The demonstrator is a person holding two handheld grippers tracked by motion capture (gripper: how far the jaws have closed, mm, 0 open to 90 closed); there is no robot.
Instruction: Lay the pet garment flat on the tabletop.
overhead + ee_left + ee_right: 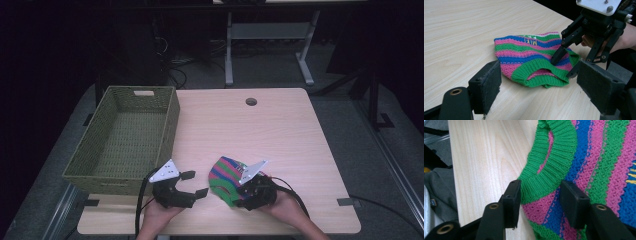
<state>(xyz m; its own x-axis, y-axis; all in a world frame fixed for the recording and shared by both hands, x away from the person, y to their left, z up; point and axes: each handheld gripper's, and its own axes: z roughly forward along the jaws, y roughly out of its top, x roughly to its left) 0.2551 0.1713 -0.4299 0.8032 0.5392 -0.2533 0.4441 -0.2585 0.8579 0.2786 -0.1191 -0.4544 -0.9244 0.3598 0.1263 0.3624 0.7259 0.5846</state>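
A small knitted garment (225, 172) in pink, blue and green stripes, with a green ribbed opening, lies flat near the table's front edge. My right gripper (236, 196) points down onto its near right part. In the right gripper view the jaws (540, 200) straddle the green ribbed edge (549, 170), one pad at the fabric's border and one on top of the stripes, with a gap still between them. My left gripper (192, 184) stands open just left of the garment, nothing between its pads. The left gripper view looks at the garment (524, 52) and the right gripper (563, 66) beyond it.
A green woven basket (172, 120) stands on the table's left half, with nothing inside it that I can see. The light wooden table (260, 130) has a round cable hole (251, 101) near its far edge. Beyond lie a dark floor and desk legs.
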